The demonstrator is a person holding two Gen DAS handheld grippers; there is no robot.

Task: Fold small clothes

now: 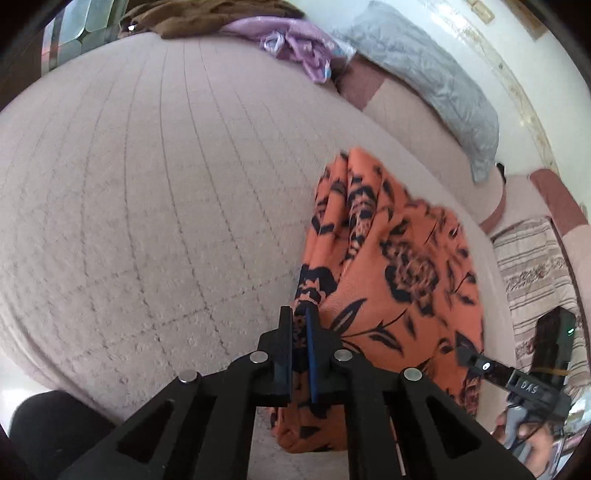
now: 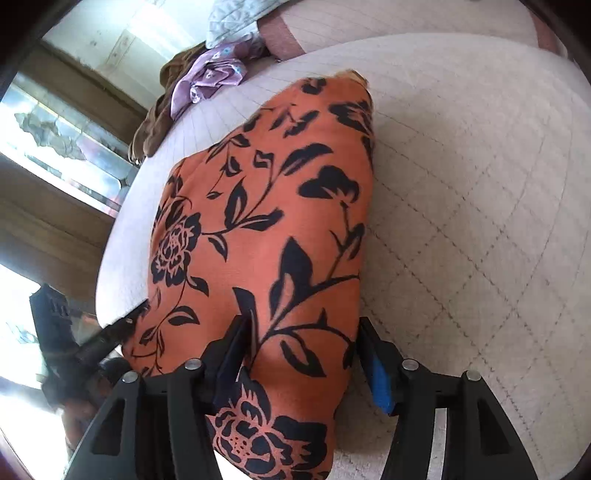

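An orange garment with black flowers (image 1: 399,258) lies folded on the pale quilted bed (image 1: 147,184). In the left wrist view my left gripper (image 1: 299,319) is shut on the garment's near left edge, with orange cloth pinched between the pads. Seen from the right wrist, the same garment (image 2: 266,206) runs away from me, and my right gripper (image 2: 304,328) stands open astride its near end, the pads apart from each other with cloth lying between them. The left gripper (image 2: 127,319) touches the garment's left edge there. The right gripper (image 1: 463,352) shows at the garment's lower right.
A purple garment (image 1: 295,48) and a brown cloth (image 1: 207,14) lie at the bed's far edge. A grey pillow (image 1: 424,74) sits at the back right. A striped blanket (image 1: 532,266) is beyond the bed's right side. A window (image 2: 55,147) lies past the bed's left edge.
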